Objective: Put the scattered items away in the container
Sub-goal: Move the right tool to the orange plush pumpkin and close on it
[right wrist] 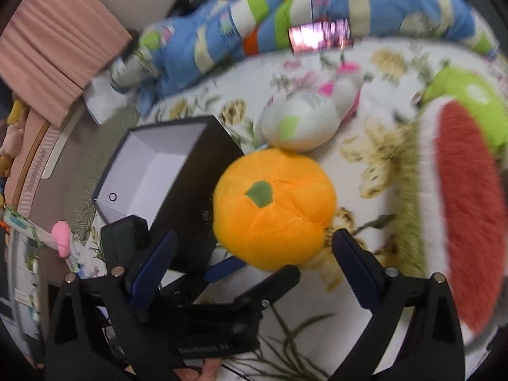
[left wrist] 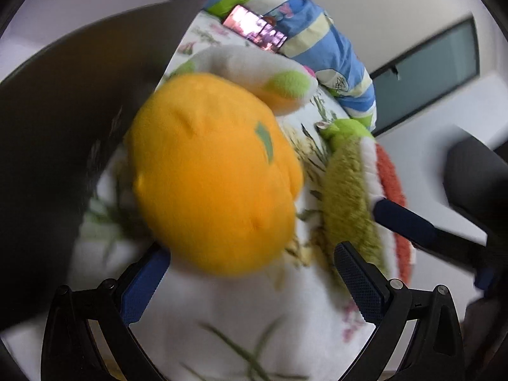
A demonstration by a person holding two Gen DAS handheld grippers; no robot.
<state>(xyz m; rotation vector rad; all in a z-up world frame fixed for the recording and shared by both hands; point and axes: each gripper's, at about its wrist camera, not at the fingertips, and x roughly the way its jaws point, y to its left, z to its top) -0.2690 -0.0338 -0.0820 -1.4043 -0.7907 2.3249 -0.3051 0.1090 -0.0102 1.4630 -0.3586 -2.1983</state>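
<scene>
Here's the bed, floral sheet, soft toys scattered all over it, a striped quilt bunched along the back. Big watermelon-slice plush lies out on the right side. The container, a dark box with a pale inside, sits open-topped at the bed's left, nothing visible in it yet. Just beside it, touching its dark wall, rests the orange pumpkin plush, and behind that a white plush with pink and green patches.

So by my read we're at the first pick: the pumpkin is the target. The left claw is spread wide, fingers either side of the pumpkin's near edge, nothing gripped, though contact is hard to judge through the blur. Next it needs to push in, squeeze the soft body, lift it over the box wall. The right claw hangs wide apart too, holding nothing, above the left one.
</scene>
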